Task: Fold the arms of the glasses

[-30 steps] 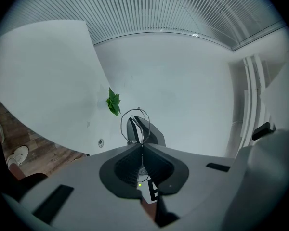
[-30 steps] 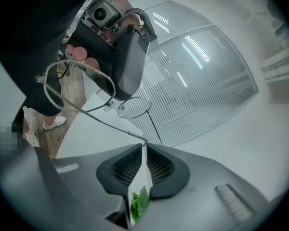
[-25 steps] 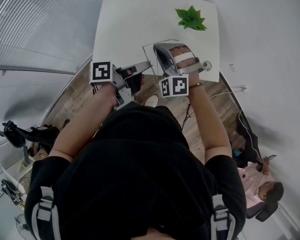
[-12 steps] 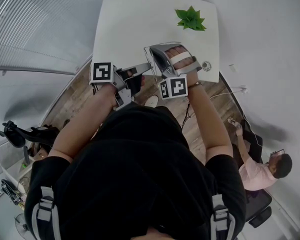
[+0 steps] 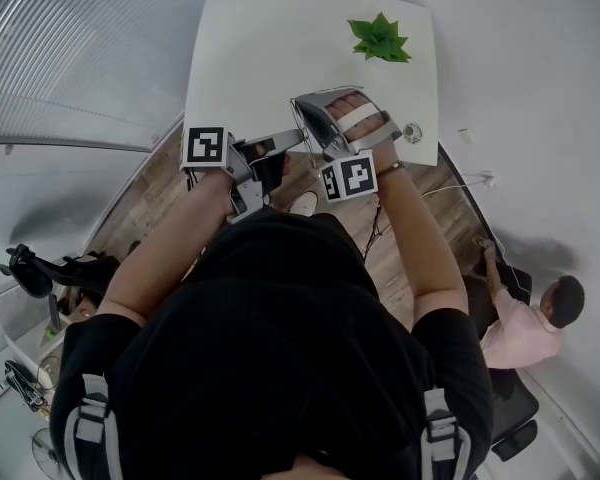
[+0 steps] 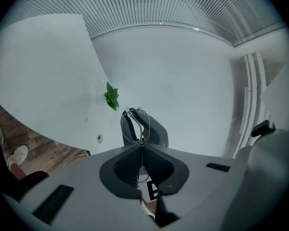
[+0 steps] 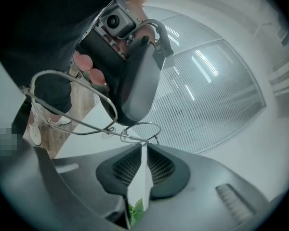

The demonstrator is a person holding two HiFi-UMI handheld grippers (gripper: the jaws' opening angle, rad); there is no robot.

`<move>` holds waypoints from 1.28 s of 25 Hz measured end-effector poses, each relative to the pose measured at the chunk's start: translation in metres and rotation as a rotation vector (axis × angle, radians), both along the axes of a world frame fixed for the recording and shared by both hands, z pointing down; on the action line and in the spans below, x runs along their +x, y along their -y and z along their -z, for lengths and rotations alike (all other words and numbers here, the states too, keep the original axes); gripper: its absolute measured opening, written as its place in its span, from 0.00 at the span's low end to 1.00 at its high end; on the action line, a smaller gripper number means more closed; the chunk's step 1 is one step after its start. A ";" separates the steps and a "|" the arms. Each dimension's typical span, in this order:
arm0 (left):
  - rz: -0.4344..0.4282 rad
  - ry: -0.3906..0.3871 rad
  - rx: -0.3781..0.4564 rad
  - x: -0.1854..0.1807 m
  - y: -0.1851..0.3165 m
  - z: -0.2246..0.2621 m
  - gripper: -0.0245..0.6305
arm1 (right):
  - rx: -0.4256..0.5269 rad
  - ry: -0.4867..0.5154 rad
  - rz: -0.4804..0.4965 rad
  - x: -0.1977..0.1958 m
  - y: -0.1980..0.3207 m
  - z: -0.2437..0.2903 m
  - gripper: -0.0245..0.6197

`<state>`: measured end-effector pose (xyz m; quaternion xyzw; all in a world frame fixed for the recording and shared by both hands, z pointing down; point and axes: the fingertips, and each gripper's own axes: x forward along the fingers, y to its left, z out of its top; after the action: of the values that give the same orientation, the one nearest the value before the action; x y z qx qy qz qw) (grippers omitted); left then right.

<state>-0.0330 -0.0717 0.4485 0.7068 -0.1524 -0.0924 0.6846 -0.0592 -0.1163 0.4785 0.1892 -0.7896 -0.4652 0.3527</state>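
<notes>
The glasses [image 6: 133, 127] are held in mid-air over the desk [image 5: 250, 48]. The frame is pinched tight in the L gripper [image 6: 142, 146] & stands just ahead of its tips, while the R gripper [image 7: 141, 146], jaws narrow & opening, has a wire arm crossing its tips w/o a firm pinch. For a clean fold the frame should be held steady by the L gripper & the arm swung about its hinge w/ a light push, never bent. Counted: 1 glasses, 2 grippers, 1 desk, 1 green leaf [image 5: 382, 38] ahead & left of the L gripper.
</notes>
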 end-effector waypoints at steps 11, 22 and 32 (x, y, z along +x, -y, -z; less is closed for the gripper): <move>0.019 0.007 -0.009 -0.006 0.005 -0.003 0.06 | -0.031 0.008 -0.024 0.013 0.007 0.003 0.20; 0.055 0.030 -0.011 -0.013 0.009 -0.006 0.06 | -0.046 0.123 -0.168 0.065 0.015 0.017 0.20; 0.048 0.022 -0.008 -0.010 0.007 -0.003 0.06 | -0.075 0.184 -0.313 0.094 0.044 0.015 0.23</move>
<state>-0.0426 -0.0785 0.4515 0.7013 -0.1774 -0.1004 0.6831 0.0343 -0.1602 0.4633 0.3381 -0.7963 -0.3555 0.3538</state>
